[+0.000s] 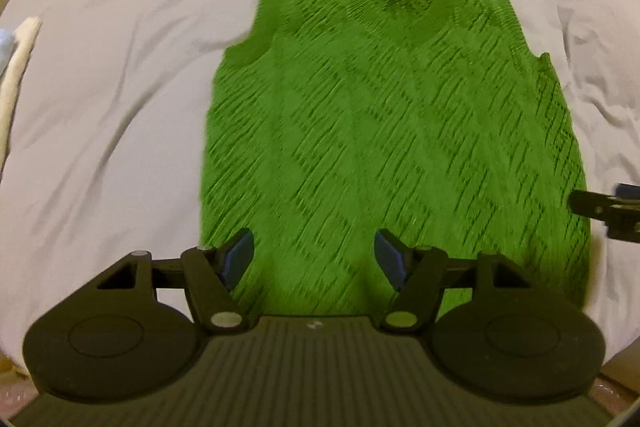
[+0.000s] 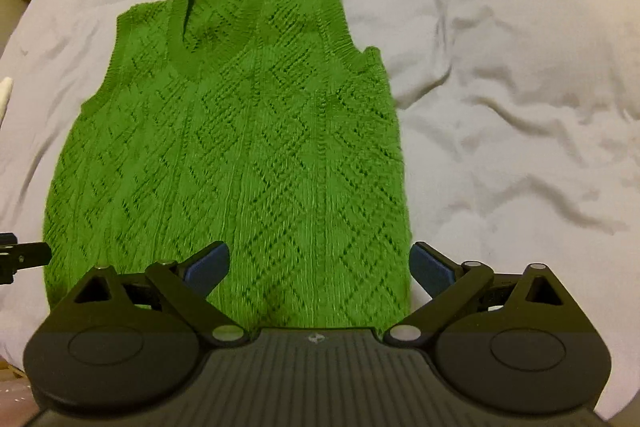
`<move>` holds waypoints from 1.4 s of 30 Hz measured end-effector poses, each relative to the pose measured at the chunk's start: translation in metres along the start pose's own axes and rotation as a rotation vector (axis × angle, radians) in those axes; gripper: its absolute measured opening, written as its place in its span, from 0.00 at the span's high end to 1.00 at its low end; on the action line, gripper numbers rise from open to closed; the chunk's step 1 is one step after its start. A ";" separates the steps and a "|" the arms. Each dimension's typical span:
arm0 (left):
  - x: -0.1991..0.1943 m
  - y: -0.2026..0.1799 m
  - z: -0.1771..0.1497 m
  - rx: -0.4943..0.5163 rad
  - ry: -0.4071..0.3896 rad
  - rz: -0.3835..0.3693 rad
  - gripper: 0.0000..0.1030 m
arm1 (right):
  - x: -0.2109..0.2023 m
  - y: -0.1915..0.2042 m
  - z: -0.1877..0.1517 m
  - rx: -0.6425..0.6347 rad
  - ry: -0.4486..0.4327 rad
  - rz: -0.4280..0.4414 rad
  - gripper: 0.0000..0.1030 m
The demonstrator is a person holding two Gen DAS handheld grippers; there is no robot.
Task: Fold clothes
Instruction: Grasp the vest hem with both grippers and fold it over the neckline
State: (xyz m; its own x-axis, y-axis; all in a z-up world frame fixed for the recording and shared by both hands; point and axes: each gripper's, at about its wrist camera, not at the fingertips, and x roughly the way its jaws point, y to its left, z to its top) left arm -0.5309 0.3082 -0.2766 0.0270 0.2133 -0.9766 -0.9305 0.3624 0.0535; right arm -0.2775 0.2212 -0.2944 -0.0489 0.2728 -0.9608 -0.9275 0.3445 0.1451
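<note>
Green knitted vest (image 1: pixel 384 131) lay flat and face-up on white sheet (image 1: pixel 120 107) of a bed, neckline toward far edge, hem toward near edge. No fold visible anywhere: both shoulders, both armholes and full body spread out in one layer. Judged: folding not begun; every fold left to do.

Left tool (image 1: pixel 314 259) hung above hem near vest's left bottom corner, jaws spread, blue pads clear of knit, nothing pinched. Right tool (image 2: pixel 320 267) hung above hem at right bottom corner, jaws spread wider, one pad over knit and the other over bare sheet just past side edge; nothing pinched. Left-wrist view blurred, fine contact not readable, but pads appeared apart from fabric.

Judged next need: pinch on hem corners or side edges before first fold.

Containers: none seen. Pale cloth item (image 1: pixel 20 67) lay at left edge of bed, well apart from vest; kind not determinable. Brown surface, possibly cardboard, at far left corner of right-wrist view.
</note>
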 end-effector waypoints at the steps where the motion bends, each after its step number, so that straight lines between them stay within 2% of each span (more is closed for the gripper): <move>1: 0.006 -0.002 0.007 0.010 -0.009 -0.010 0.44 | 0.005 0.001 0.005 -0.012 0.000 0.008 0.22; 3: 0.017 -0.004 0.020 0.016 -0.022 -0.035 0.53 | 0.017 0.004 0.017 -0.024 -0.007 0.025 0.29; 5: 0.031 -0.005 0.038 0.014 -0.031 -0.062 0.62 | 0.029 0.008 0.034 -0.033 -0.021 0.047 0.44; 6: 0.037 -0.005 0.046 0.012 -0.034 -0.073 0.65 | 0.034 0.012 0.044 -0.039 -0.036 0.059 0.47; 8: 0.051 -0.007 0.068 0.017 -0.062 -0.097 0.79 | 0.045 0.021 0.066 -0.052 -0.078 0.088 0.61; 10: 0.064 -0.007 0.089 0.025 -0.091 -0.117 0.86 | 0.058 0.029 0.089 -0.059 -0.113 0.122 0.66; 15: 0.099 -0.011 0.146 0.027 -0.170 -0.217 0.89 | 0.091 0.043 0.145 -0.041 -0.181 0.212 0.70; 19: 0.132 -0.016 0.180 0.040 -0.202 -0.249 0.89 | 0.125 0.048 0.174 -0.036 -0.179 0.239 0.75; 21: 0.149 -0.018 0.194 0.048 -0.210 -0.257 0.89 | 0.142 0.049 0.184 -0.037 -0.167 0.244 0.83; 23: 0.164 -0.021 0.208 0.055 -0.204 -0.253 0.89 | 0.157 0.047 0.197 -0.030 -0.160 0.236 0.98; 24: 0.168 -0.023 0.215 0.065 -0.210 -0.249 0.89 | 0.164 0.046 0.204 -0.026 -0.157 0.231 1.00; 28: 0.159 -0.018 0.248 0.059 -0.269 -0.242 0.89 | 0.164 0.040 0.237 -0.013 -0.195 0.252 0.99; 29: 0.152 -0.014 0.256 0.059 -0.291 -0.245 0.89 | 0.158 0.038 0.245 -0.023 -0.213 0.262 0.93; 31: 0.134 0.001 0.262 0.060 -0.327 -0.298 0.88 | 0.142 0.028 0.257 -0.044 -0.234 0.312 0.88; 33: 0.116 0.018 0.258 0.092 -0.371 -0.288 0.78 | 0.127 0.014 0.262 -0.073 -0.255 0.316 0.66; 34: 0.112 0.028 0.254 0.103 -0.374 -0.278 0.69 | 0.120 0.007 0.263 -0.094 -0.264 0.300 0.48; 35: 0.109 0.038 0.250 0.114 -0.378 -0.268 0.65 | 0.116 -0.003 0.264 -0.111 -0.267 0.287 0.41; 37: 0.102 0.058 0.243 0.135 -0.384 -0.248 0.61 | 0.112 -0.023 0.265 -0.134 -0.262 0.262 0.41; 42: 0.128 0.090 0.242 0.091 -0.300 -0.256 0.53 | 0.129 -0.055 0.265 -0.190 -0.181 0.220 0.40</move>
State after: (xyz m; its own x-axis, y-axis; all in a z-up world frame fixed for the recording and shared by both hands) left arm -0.5224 0.5879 -0.3468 0.3711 0.3560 -0.8576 -0.8443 0.5139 -0.1520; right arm -0.1349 0.4755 -0.3632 -0.2042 0.4832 -0.8514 -0.9554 0.0912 0.2809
